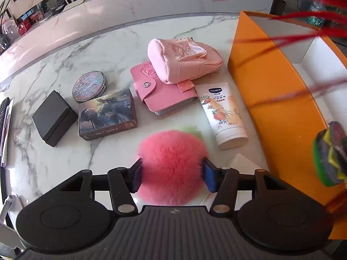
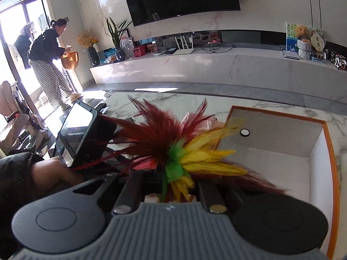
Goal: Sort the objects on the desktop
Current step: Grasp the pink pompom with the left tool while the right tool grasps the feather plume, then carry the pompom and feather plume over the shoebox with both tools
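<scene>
While the left gripper [image 1: 172, 173] straddles a fluffy pink pompom [image 1: 171, 162] low in frame on the marble table [image 1: 54, 65], the right gripper [image 2: 171, 192] pinches a feathered shuttlecock [image 2: 173, 151] beside the orange box [image 2: 331, 151].

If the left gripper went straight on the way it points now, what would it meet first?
The pink pompom: it already sits between the left gripper's fingers. Beyond it there is probably only the marble tabletop, though depth is hard to judge.

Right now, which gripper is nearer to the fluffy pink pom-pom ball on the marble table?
Left. The left gripper has the fluffy pink pom-pom ball between its blue pads. The right gripper, shut on a feather shuttlecock, is off beside the orange box.
</scene>
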The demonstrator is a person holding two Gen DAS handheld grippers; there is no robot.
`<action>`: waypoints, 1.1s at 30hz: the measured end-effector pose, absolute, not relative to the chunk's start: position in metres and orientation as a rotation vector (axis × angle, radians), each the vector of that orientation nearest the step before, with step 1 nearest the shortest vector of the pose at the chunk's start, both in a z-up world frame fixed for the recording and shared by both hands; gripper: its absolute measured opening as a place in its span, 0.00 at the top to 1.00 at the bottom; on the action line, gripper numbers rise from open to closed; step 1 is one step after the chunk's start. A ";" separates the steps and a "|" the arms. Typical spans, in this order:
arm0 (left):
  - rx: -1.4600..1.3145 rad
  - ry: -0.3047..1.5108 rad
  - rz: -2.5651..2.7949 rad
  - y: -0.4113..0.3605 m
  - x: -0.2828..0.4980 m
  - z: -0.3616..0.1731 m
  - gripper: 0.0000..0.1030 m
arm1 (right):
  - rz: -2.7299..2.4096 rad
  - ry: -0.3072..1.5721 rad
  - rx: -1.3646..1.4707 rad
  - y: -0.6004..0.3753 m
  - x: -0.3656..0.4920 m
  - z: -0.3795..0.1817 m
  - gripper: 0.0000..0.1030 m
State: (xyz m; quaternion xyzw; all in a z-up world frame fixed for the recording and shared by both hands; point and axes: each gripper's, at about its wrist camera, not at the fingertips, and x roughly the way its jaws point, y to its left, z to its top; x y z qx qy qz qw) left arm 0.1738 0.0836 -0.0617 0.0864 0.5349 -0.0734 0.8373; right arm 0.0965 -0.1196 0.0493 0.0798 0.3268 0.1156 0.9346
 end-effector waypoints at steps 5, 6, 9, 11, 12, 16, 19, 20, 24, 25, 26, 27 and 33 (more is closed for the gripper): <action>0.153 1.170 -0.143 0.089 0.181 -0.078 0.44 | 0.199 0.648 0.172 -0.132 0.088 0.055 0.90; 0.146 1.174 -0.143 0.090 0.181 -0.080 0.45 | 0.193 0.646 0.174 -0.133 0.086 0.056 0.90; 0.110 1.168 -0.151 0.095 0.180 -0.083 0.47 | 0.175 0.639 0.176 -0.139 0.083 0.059 0.90; 0.090 1.169 -0.157 0.098 0.180 -0.082 0.49 | 0.159 0.635 0.178 -0.143 0.081 0.060 0.90; 0.084 1.170 -0.160 0.099 0.179 -0.082 0.49 | 0.153 0.634 0.178 -0.145 0.081 0.061 0.90; 0.059 1.174 -0.157 0.103 0.177 -0.078 0.51 | 0.117 0.631 0.187 -0.158 0.078 0.061 0.90; 0.038 1.166 -0.143 0.107 0.174 -0.071 0.52 | 0.083 0.637 0.199 -0.170 0.077 0.058 0.90; 0.034 1.159 -0.144 0.107 0.173 -0.066 0.52 | 0.073 0.640 0.204 -0.173 0.074 0.057 0.90; 0.028 1.118 -0.171 0.103 0.164 -0.040 0.52 | 0.037 0.648 0.221 -0.185 0.068 0.052 0.90; 0.031 1.104 -0.179 0.101 0.161 -0.031 0.52 | 0.027 0.649 0.223 -0.188 0.066 0.051 0.90; 0.033 1.089 -0.188 0.099 0.159 -0.023 0.52 | 0.019 0.649 0.223 -0.190 0.065 0.050 0.90; 0.034 1.072 -0.201 0.096 0.156 -0.013 0.52 | 0.008 0.648 0.223 -0.193 0.063 0.050 0.90; 0.038 0.946 -0.292 0.070 0.140 0.048 0.52 | -0.030 0.621 0.234 -0.208 0.051 0.054 0.90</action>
